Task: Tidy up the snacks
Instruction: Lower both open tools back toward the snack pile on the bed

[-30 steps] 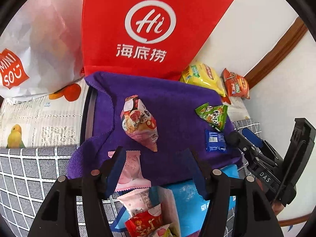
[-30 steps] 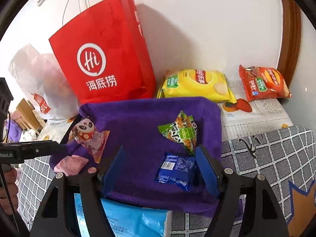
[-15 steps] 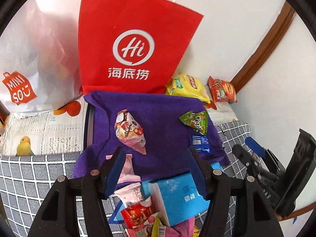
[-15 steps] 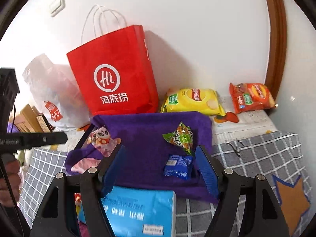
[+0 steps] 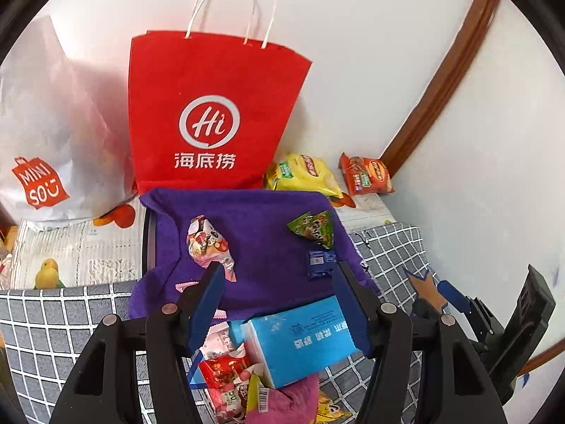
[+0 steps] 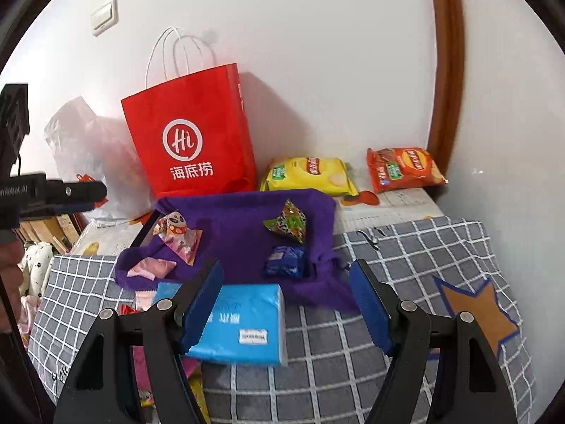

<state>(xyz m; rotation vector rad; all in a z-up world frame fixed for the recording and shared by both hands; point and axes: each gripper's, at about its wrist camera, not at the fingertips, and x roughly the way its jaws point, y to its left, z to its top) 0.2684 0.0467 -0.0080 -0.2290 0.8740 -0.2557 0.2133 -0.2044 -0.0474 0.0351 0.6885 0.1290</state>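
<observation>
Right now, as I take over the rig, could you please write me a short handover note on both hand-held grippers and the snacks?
Left hand-held gripper: open, empty.
Right hand-held gripper: open, empty.
On the purple towel: green triangular snack packet, small blue wrapped biscuit, panda-print candy bag, pink sachet.
By the wall: yellow chip bag, orange chip bag, beside the red paper shopping bag.
Near edge: light-blue tissue pack, with more loose snacks beside it.
Done: four small snacks laid out on the towel.
Left: apparently the loose pile, perhaps the chips.
</observation>
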